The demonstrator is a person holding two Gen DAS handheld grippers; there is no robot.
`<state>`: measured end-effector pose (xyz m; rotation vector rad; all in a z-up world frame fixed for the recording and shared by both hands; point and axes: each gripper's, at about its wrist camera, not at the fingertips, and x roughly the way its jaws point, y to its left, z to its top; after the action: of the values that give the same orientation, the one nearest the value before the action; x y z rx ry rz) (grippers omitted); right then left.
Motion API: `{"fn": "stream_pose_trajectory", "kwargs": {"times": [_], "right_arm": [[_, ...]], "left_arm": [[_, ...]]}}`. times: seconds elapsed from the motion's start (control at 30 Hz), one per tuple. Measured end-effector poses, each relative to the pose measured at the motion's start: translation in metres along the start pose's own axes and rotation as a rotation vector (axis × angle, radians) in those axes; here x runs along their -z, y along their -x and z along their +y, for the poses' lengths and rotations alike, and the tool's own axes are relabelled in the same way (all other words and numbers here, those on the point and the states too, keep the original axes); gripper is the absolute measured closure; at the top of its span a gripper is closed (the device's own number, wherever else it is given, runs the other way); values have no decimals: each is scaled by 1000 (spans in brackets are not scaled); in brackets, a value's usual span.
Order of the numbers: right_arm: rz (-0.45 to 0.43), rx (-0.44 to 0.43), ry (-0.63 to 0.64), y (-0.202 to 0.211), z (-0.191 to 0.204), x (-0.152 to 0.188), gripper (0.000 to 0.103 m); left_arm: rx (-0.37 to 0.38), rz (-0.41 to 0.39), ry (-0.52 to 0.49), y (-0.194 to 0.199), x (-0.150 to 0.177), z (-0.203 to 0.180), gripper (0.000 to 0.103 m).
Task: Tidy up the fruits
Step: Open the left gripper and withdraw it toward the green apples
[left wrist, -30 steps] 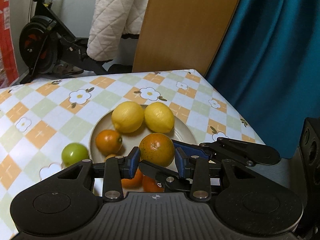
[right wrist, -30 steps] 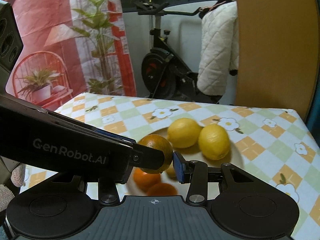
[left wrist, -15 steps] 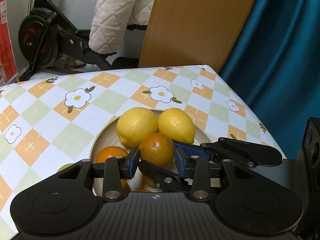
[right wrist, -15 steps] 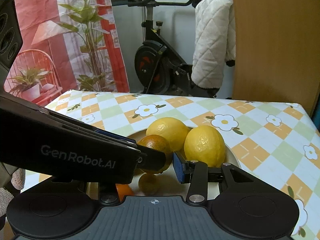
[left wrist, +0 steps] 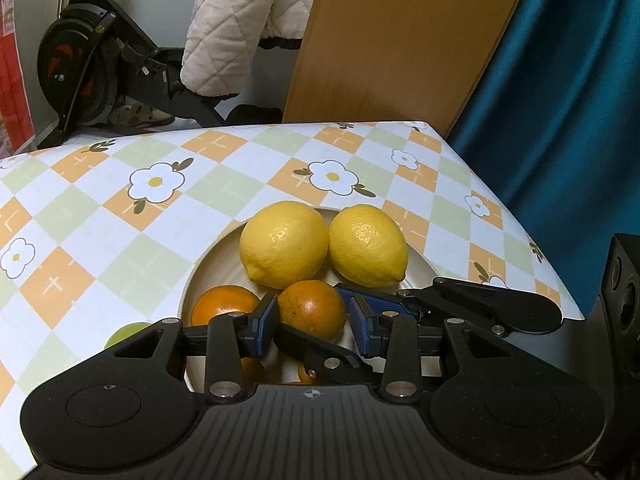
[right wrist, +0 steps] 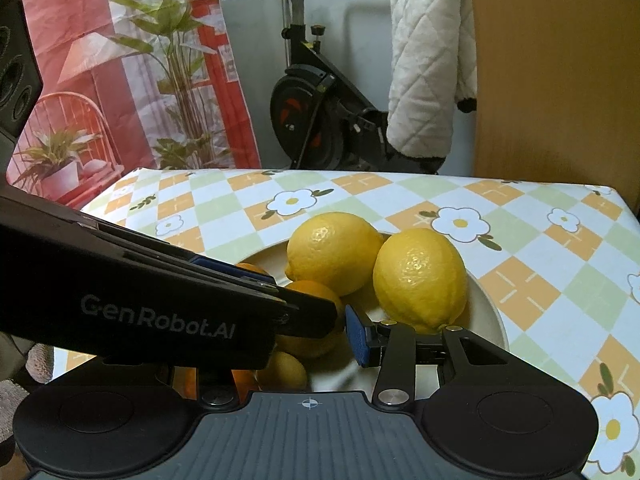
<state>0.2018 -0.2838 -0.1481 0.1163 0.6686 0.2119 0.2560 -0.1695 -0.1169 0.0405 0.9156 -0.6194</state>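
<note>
Holding one orange (left wrist: pixel 312 309) between us, we have the left tongs (left wrist: pixel 313 325) and right tongs (right wrist: pixel 340 330) both narrowly parted on it; the right's grip is partly hidden, so probably pressing. It sits over the plate (left wrist: pixel 208 266), just before two lemons (left wrist: pixel 284 243), beside another orange (left wrist: pixel 222 304), on the flowered surface (left wrist: pixel 120 216).

Two fisheye views, each mounted just behind its own claw, look forward and downward, close over a plate (left wrist: pixel 208 268) of fruit on a checked desk (left wrist: pixel 120 216). Both share the two lemons (right wrist: pixel 420 278), the exercise bike (right wrist: pixel 316 92) and quilted jacket beyond.
</note>
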Motion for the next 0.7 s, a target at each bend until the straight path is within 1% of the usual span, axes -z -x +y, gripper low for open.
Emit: {"fn": "stream_pose_trajectory", "kwargs": {"times": [0.1, 0.2, 0.27, 0.33, 0.47, 0.5, 0.6, 0.67, 0.7], "right_arm": [[-4, 7, 1, 3, 2, 0, 63], [-6, 18, 1, 8, 3, 0, 58], [-8, 24, 1, 13, 5, 1, 57], [-10, 27, 4, 19, 8, 1, 55], [-19, 35, 9, 34, 15, 4, 52], [-21, 37, 10, 38, 17, 5, 51], [-31, 43, 11, 50, 23, 7, 48], [-42, 48, 14, 59, 29, 9, 42], [-46, 49, 15, 64, 31, 10, 41]], "left_arm": [[0, -9, 2, 5, 0, 0, 60], [-3, -25, 0, 14, 0, -2, 57], [-4, -32, 1, 21, 1, -3, 56], [-9, -43, 2, 29, 3, -4, 51], [-32, -65, 2, 45, 9, -6, 47], [-36, -69, 5, 49, 10, -6, 43], [-57, -86, 6, 61, 15, -7, 39], [-71, -95, 3, 70, 19, -8, 35], [-79, -98, 1, 74, 21, -8, 30]]}}
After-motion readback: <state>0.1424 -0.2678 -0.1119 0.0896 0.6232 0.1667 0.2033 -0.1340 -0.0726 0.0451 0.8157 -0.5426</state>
